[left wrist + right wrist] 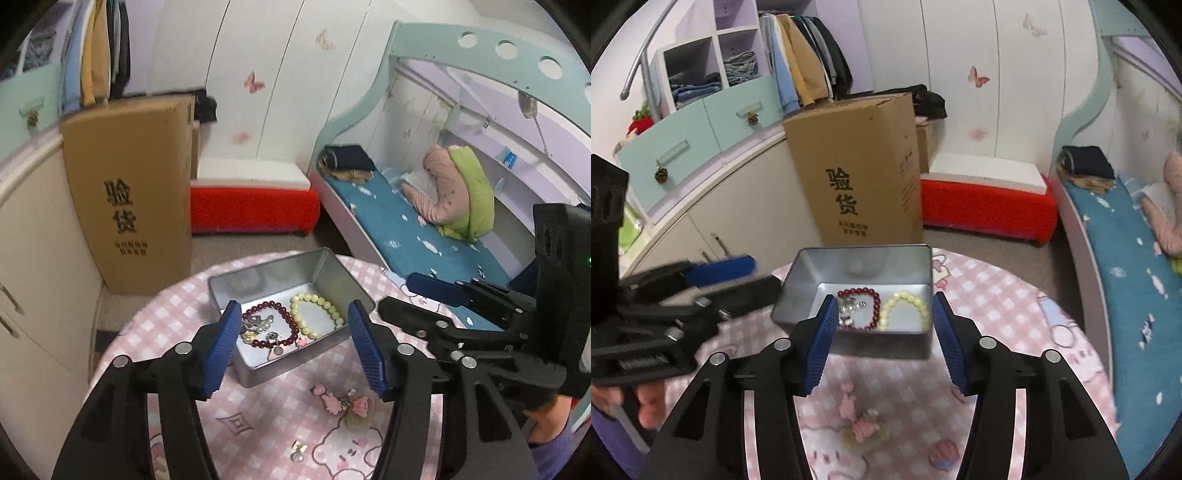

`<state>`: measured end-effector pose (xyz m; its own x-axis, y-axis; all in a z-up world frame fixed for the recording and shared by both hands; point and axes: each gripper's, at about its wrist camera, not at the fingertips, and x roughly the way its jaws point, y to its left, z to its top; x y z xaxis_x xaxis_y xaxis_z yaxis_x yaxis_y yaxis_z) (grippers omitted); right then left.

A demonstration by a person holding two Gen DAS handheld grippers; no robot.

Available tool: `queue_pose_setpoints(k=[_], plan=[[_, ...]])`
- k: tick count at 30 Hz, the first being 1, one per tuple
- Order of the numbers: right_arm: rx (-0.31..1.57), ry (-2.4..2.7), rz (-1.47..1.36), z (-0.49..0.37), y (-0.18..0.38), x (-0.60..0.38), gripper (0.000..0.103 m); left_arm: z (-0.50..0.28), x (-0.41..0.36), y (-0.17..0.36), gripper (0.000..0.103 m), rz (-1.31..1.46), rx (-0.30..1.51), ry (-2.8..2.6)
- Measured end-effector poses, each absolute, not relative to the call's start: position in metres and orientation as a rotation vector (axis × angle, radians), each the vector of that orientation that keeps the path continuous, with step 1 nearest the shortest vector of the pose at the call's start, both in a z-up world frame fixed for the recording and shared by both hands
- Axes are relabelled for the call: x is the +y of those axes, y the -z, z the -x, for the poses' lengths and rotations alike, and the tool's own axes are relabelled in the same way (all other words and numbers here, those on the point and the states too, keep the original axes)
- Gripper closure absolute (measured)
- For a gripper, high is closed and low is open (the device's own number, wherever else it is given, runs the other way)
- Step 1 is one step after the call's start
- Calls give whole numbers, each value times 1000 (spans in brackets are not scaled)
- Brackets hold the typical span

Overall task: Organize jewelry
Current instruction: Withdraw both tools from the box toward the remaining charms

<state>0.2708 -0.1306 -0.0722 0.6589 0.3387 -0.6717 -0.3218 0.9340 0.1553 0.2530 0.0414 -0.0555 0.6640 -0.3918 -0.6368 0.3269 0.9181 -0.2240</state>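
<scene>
Open silver tin (pixel 332 273) with red bead bracelet (pixel 284 321) beside yellow bead bracelet (pixel 317 314); pink charms (pixel 332 400) outside on tablecloth.

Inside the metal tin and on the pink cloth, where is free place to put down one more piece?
Inside the open grey metal tin, the far floor behind the dark red bead bracelet and pale yellow bead bracelet is bare; its near half is crowded. The pink checked tablecloth left of the tin is free.

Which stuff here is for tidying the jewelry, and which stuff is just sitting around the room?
For the job:
- metal tin
- dark red bead bracelet, in the tin
- pale yellow bead bracelet, in the tin
- pink charm piece, on the tablecloth
- small earrings, on the tablecloth
- left gripper, right gripper

Just lying about:
- cardboard box
- red bench
- bed
- hanging clothes
</scene>
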Motion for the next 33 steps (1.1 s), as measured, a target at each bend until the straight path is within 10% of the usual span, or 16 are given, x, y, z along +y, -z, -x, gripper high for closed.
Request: queue_pose_setpoints(k=[26,33], plan=[[940,-349,-1,-201,177,-154,39,-187,30,159,44,-52,854,367],[937,-396,33,-204,178,-143,38,-187,22,168,68,-61,893,395]])
